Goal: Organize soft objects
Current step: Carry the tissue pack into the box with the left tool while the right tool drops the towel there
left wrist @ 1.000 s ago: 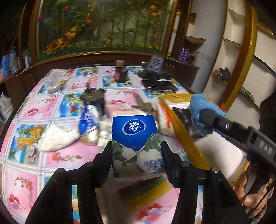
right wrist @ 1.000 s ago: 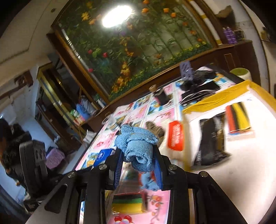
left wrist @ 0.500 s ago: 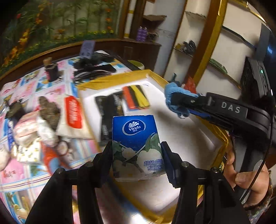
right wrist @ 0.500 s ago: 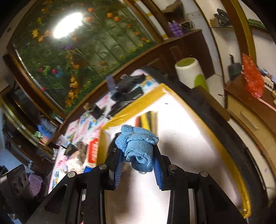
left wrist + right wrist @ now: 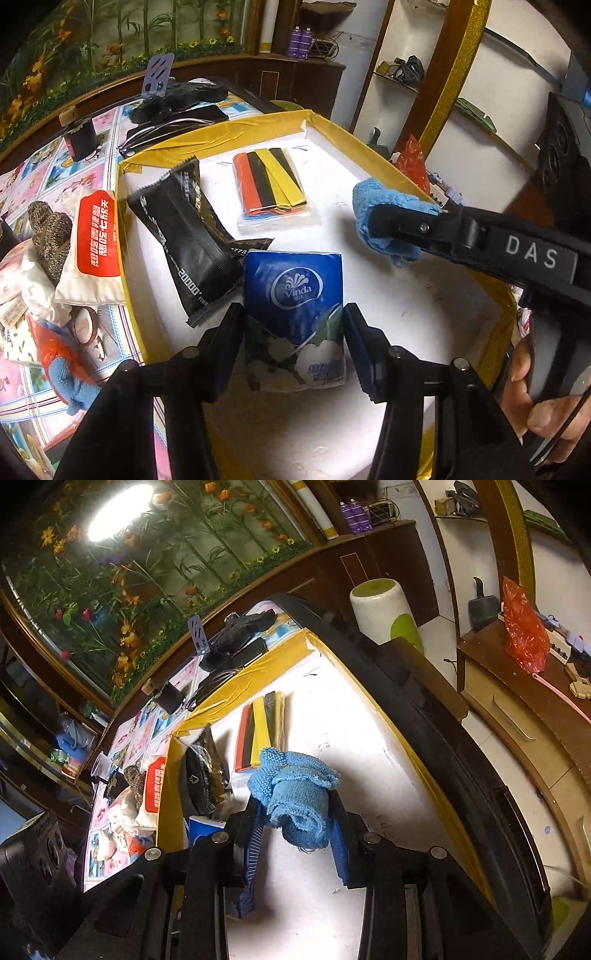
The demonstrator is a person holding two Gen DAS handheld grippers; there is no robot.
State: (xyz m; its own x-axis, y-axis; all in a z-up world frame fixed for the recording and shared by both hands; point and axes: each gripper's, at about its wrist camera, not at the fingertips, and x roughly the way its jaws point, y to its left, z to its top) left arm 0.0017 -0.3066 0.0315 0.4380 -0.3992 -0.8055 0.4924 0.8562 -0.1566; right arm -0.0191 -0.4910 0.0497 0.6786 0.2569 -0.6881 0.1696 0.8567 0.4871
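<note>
white tray (image 5: 388, 295) below, left claw (image 5: 293, 325) clamping tissue pack (image 5: 293, 295), right claw (image 5: 297, 812) squeezing blue cloth (image 5: 295, 794)

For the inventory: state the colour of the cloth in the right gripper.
Light blue cloth, clearest in the right wrist view.

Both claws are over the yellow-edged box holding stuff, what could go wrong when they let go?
1. The blue tissue pack in the left claw hangs right beside the black packet; dropped here, it may land partly on it.
2. The rolled blue cloth in the right claw could unroll once released.
3. The two claws are near each other over the box, so they might bump.
</note>
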